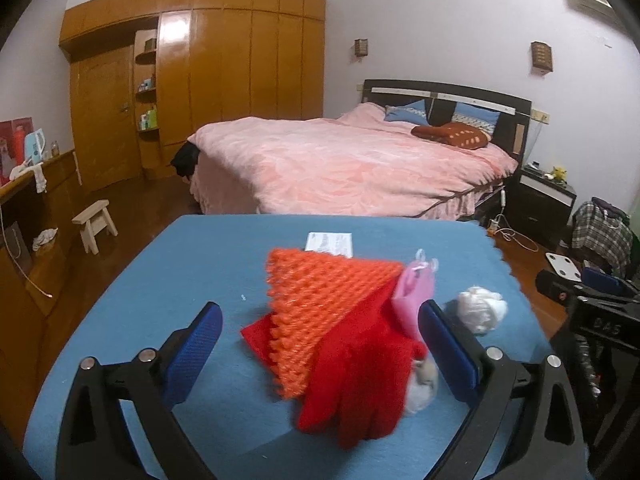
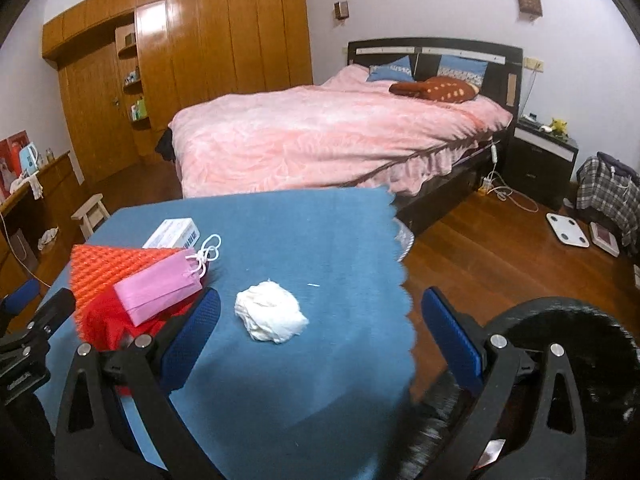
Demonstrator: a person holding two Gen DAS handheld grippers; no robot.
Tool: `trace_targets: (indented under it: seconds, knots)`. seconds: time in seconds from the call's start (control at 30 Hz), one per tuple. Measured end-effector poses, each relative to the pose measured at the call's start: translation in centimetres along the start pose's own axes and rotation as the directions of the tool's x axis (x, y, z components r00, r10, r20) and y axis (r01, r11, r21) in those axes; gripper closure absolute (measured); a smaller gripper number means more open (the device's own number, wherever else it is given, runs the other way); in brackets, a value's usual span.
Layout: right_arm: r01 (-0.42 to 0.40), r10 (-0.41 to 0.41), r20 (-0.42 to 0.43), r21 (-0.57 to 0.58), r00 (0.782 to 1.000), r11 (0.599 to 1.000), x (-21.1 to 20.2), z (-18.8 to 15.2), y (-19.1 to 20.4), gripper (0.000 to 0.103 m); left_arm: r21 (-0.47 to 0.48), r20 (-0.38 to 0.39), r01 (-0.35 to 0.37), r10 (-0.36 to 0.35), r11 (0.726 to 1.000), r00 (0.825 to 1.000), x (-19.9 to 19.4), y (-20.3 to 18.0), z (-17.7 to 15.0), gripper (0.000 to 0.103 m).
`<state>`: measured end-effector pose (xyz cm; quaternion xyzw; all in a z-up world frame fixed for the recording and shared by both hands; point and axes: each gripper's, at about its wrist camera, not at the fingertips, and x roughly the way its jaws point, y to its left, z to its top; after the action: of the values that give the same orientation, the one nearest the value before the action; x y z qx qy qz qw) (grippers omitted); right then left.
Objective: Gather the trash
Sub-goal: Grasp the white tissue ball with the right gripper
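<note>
- one crumpled white tissue wad (image 2: 271, 317) lies centre-left in the right wrist view, on the blue cloth (image 2: 320, 240), near its scalloped edge.
- the right gripper (image 2: 320, 334) is spread wide and empty, tissue between its fingers; the left gripper (image 1: 320, 344) is also spread, framing the pile.
- risk: closing low could pinch cloth and drag everything.
- beside it: one orange mesh (image 1: 324, 300), one red glove (image 1: 360, 392), one pink bag (image 2: 160, 288), one white box (image 2: 173, 233).

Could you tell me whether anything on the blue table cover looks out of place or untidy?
A crumpled white tissue wad lies loose on the blue cover, apart from the heaped red cloth.
</note>
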<state>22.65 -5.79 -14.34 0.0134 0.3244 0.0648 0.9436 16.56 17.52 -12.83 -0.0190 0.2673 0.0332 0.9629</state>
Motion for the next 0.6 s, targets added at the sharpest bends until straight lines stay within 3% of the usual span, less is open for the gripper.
trace_targets:
  seconds: [0.33, 0.47, 0.6]
  knots:
    - [0.007, -0.014, -0.099, -0.069, 0.995, 0.998, 5.4, -1.2, 2.3, 0.006, -0.021, -0.006, 0.002, -0.002, 1.000, 1.000, 1.0, 0.6, -0.7, 0.007]
    - [-0.015, 0.003, -0.137, -0.087, 0.991, 0.996, 6.1, -1.3, 2.7, 0.022, -0.026, 0.000, 0.010, -0.010, 1.000, 1.000, 0.8, 0.4, -0.8, 0.010]
    - [-0.032, 0.015, -0.166, -0.100, 0.986, 0.994, 6.5, -1.5, 3.1, 0.031, -0.020, -0.001, 0.027, -0.027, 0.999, 1.000, 0.7, -0.3, -0.6, 0.014]
